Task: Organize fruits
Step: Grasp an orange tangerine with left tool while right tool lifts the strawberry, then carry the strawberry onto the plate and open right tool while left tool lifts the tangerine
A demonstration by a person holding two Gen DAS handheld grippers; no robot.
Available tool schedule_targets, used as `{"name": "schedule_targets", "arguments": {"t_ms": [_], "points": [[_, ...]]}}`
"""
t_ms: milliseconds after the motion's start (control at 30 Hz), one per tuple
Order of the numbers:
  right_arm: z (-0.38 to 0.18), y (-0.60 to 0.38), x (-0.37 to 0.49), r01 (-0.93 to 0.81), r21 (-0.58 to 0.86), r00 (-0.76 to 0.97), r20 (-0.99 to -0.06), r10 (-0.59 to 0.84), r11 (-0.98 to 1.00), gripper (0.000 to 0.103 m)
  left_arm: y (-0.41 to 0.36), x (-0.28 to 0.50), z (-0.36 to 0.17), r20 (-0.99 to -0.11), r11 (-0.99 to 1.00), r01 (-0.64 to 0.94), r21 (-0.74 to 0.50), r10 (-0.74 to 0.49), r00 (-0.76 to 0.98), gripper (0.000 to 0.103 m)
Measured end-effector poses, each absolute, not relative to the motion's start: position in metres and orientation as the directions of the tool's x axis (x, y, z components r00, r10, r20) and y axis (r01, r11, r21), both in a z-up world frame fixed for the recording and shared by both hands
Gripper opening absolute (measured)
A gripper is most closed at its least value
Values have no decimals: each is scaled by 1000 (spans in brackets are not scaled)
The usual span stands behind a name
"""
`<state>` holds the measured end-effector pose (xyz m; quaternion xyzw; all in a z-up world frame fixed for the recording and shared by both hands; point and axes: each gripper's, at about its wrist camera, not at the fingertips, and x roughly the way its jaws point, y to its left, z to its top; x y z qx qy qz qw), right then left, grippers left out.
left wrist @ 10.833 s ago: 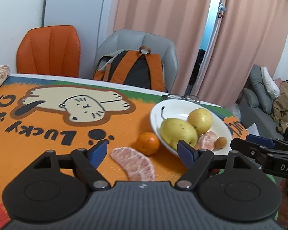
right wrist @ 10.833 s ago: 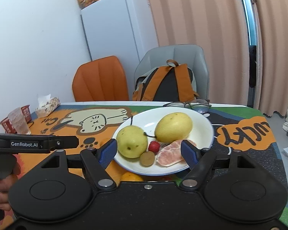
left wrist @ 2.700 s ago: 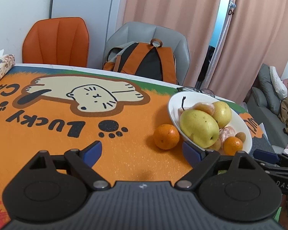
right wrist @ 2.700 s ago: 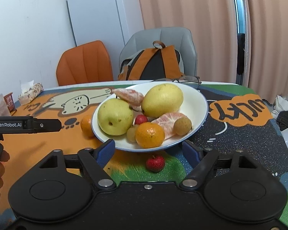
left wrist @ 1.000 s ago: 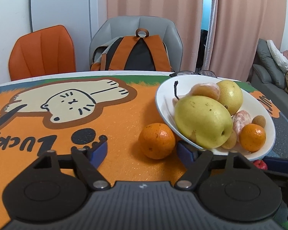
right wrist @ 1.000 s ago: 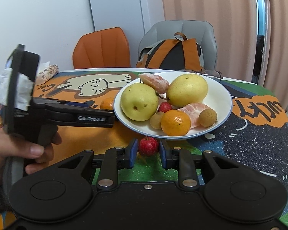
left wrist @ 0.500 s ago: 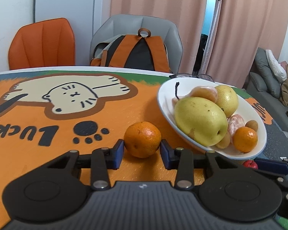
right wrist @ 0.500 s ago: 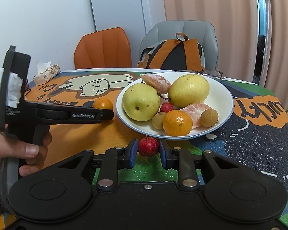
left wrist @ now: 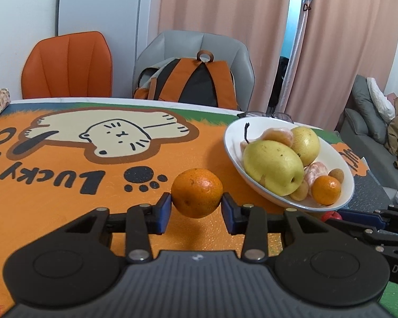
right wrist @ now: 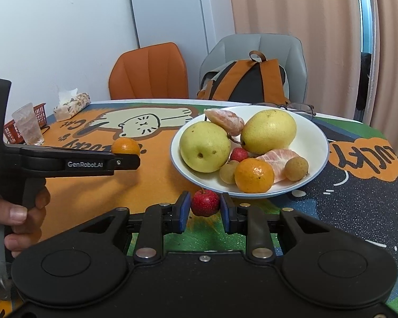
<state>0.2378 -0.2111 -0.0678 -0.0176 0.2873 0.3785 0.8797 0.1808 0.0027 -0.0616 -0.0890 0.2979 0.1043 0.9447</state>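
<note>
Fingers [left wrist: 164,213] of the left gripper [left wrist: 196,212] are clamped on a mandarin [left wrist: 197,193], which is held at the lower centre of the left wrist frame, lifted clear of the table [left wrist: 66,180], with its shadow seen on the orange mat beneath. In the right wrist view the same mandarin [right wrist: 125,146] is seen at centre left, just past the tip of the left gripper [right wrist: 127,160], whose handle is gripped by a hand [right wrist: 16,212] at the left edge. Fingers [right wrist: 184,212] of the right gripper [right wrist: 204,212] are closed on a small red fruit [right wrist: 205,202], placed low in the frame just below the near rim of the white plate [right wrist: 313,137]. On the plate two yellow pears [right wrist: 204,146], peeled citrus segments [right wrist: 225,121], a second mandarin [right wrist: 254,175], another red fruit [right wrist: 238,154] and small brown round fruits [right wrist: 296,168] are piled. Whether the held red fruit is touching the table cannot be told. Behind the table an orange chair [left wrist: 67,65] and a grey chair bearing a backpack [left wrist: 196,82] are seen.
</note>
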Motion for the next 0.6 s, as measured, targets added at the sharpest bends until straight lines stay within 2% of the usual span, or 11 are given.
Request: {"name": "schedule_targets", "arguments": {"t_ms": [333, 433, 600], "points": [[-62, -220, 240, -664, 210, 567, -485, 666, 718, 26, 3, 173, -48, -560, 961, -253, -116, 147, 815, 39], [-61, -226, 247, -663, 300, 524, -467, 712, 685, 26, 2, 173, -44, -556, 961, -248, -126, 139, 820, 39], [-56, -229, 254, -632, 289, 557, -475, 681, 719, 26, 2, 172, -30, -530, 960, -242, -144, 131, 838, 39]]}}
